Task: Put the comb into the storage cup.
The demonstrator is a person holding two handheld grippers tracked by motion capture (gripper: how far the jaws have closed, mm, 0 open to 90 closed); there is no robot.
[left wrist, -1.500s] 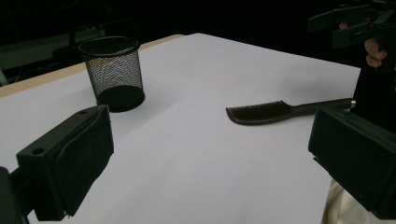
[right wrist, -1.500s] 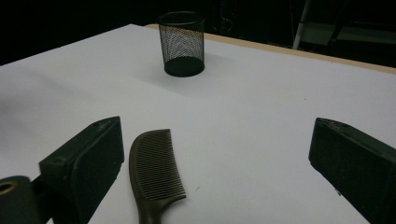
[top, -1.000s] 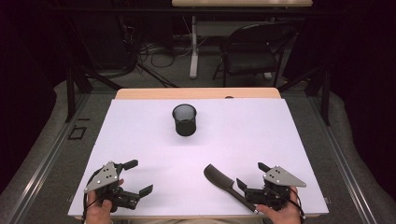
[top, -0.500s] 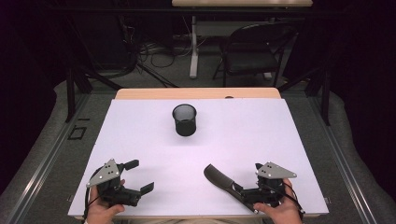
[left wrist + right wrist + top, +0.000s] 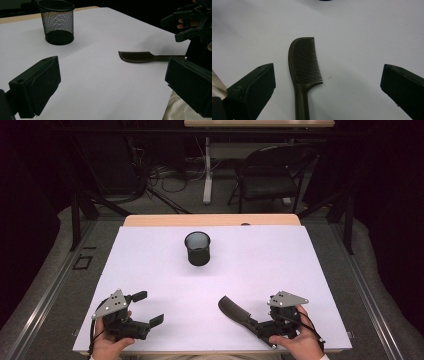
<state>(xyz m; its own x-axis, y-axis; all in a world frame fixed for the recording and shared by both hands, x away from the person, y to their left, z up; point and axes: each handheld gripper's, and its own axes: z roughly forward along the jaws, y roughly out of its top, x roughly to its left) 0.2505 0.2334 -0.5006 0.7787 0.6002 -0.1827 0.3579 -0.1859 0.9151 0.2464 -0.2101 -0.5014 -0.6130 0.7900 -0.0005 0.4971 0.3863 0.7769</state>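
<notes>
in the high view the comb (image 5: 239, 311) lies flat on the white table (image 5: 260, 265), near its front edge on the person's right, its toothed head pointing up and left toward the middle and its handle running back under the right gripper (image 5: 280, 322). a second ago that gripper sat a little farther right, just beside the handle's end; now it has edged in over the handle, and its jaws have just been opening and stand released, with the handle below them and nothing clenched. the left gripper (image 5: 145, 309) rests at the front left where it was before, jaws spread and holding nothing, well apart from the comb. the mesh cup (image 5: 197, 248) stands upright in the middle of the table, unmoved. in the left gripper view the two black jaws stand wide at the bottom corners with bare table between them; the comb (image 5: 140, 56) lies beyond them to the right, teeth facing away, the cup (image 5: 58, 22) stands at top left, and the right gripper (image 5: 190, 22) shows at the upper right edge. in the right gripper view the jaws are parted far to either side, and the comb (image 5: 304, 65) lies between them on the table, touched by neither, its head away from the camera and its handle running down to the bottom edge.
</notes>
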